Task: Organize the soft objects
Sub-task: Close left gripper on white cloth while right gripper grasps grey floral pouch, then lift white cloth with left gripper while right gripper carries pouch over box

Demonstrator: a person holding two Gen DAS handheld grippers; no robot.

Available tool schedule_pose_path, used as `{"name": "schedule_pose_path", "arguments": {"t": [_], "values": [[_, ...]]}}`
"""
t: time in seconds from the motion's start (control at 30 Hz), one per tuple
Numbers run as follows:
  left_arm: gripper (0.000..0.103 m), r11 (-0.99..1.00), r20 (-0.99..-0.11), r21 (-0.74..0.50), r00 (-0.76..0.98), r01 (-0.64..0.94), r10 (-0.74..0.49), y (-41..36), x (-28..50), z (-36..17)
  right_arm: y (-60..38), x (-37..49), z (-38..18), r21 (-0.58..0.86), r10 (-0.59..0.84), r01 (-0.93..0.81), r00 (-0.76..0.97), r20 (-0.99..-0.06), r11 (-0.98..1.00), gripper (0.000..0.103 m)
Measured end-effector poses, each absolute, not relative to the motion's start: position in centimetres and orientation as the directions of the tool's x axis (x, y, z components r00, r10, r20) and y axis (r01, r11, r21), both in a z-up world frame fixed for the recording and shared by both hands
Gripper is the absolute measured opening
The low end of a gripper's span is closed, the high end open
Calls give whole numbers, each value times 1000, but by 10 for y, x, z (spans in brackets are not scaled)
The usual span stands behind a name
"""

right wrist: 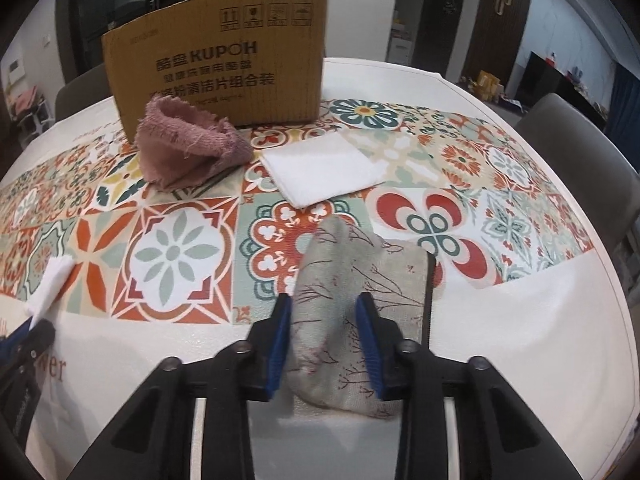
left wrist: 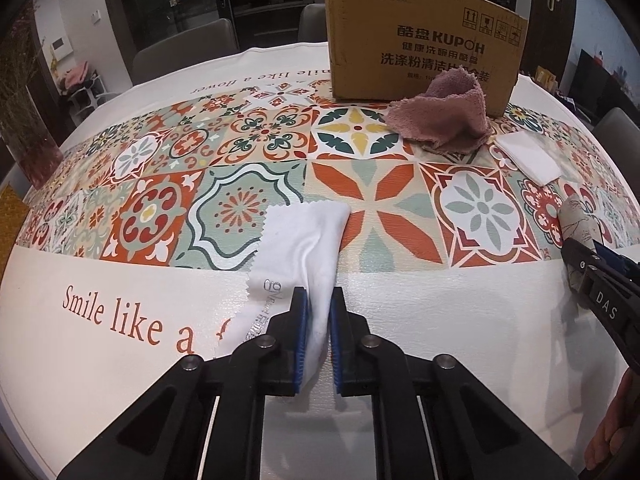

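- A vase of dried stems (left wrist: 28,120) stands at the far left edge of the surface (left wrist: 120,360), half cut off by the dark rim of the view.
- The left gripper (left wrist: 319,300) has its fingers (left wrist: 299,320) pinched narrow on the near end of a white cloth (left wrist: 308,236) with zigzag edges; the cloth rises in a fold between the blue pads, and its grey lettering is too creased to read.
- A cardboard box (right wrist: 216,68) stands at the far side, middle of the patterned surface, with nothing between it and the two held cloths.
- One crumpled pink towel (right wrist: 188,148) lies touching the box front and hides part of its printing.
- One folded white cloth (right wrist: 320,168) lies flat just right of the towel, apart from the box.
- The right gripper (right wrist: 324,312) has its fingers (right wrist: 280,332) closed on a beige cloth (right wrist: 360,272) printed with thin branches, bunched up between the pads at the near edge; a dark strip at its right side is hard to identify.
- Count: four soft things, one box, two grippers.
- Grey chairs (right wrist: 580,152) stand around the far and right sides.
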State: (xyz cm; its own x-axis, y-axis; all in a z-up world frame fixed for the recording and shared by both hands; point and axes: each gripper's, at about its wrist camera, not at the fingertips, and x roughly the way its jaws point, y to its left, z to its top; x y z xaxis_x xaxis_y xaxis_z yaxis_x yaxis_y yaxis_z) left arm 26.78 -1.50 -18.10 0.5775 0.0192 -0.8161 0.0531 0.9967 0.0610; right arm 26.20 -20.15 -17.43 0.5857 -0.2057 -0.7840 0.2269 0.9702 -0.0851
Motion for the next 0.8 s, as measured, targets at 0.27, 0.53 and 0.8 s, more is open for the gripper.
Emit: {"name": "schedule_pose_path", "arguments": {"t": [0.27,0.53,0.8], "values": [[6,997,-817,14,575,77,-34,-16,266,-178,-199,258,-165,-55,-148,169,612,-777,984,12],[5,994,-780,14,623,109,-58,-19,260,-158,-189,253,-153,-86,-150,130,643,-751,988,11],[5,993,-740,-8,667,120,-87,-17,256,-135,-180,246,-130,-112,-156,109,703,-694,988,11]]}}
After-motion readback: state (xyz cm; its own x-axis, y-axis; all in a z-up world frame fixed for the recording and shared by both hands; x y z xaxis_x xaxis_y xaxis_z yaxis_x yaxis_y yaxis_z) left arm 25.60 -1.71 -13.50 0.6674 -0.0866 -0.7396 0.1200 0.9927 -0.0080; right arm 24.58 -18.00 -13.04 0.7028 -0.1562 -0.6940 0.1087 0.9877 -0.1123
